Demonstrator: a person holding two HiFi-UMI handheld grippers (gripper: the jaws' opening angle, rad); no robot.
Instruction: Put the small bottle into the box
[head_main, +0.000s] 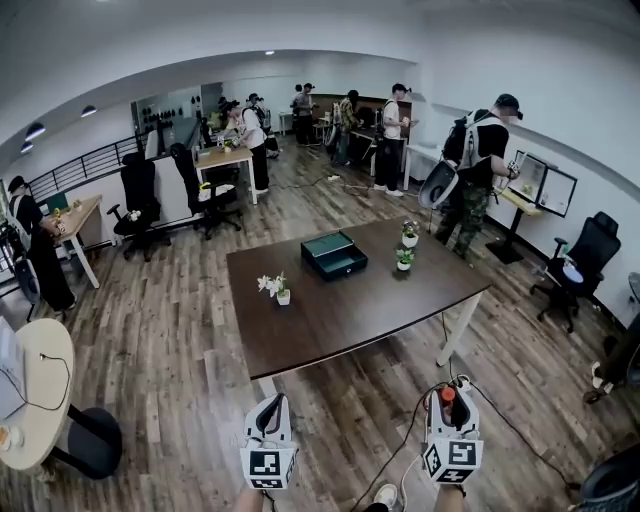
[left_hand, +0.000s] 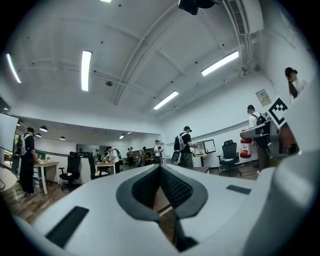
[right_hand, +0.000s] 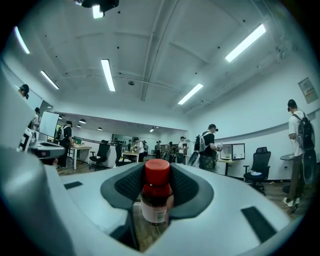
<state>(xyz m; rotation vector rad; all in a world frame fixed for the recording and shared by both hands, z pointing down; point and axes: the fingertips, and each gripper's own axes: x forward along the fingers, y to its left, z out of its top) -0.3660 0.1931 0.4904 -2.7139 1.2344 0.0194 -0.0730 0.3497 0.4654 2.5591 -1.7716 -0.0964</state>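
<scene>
Right gripper (head_main: 451, 400), from our head view, holds the small bottle (head_main: 447, 393) well short of the box (head_main: 335, 255); in the left gripper view the left gripper (left_hand: 160, 169) is closed and empty; in the right gripper view we're clamping the body under the cap (right_hand: 157, 170), and we judge it light, stiff, probably slick.

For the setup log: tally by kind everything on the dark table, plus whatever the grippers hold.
Open box: 1
Green potted plants: 2
White-flowered potted plant: 1
Red-capped small bottle: 1
Total: 5
</scene>
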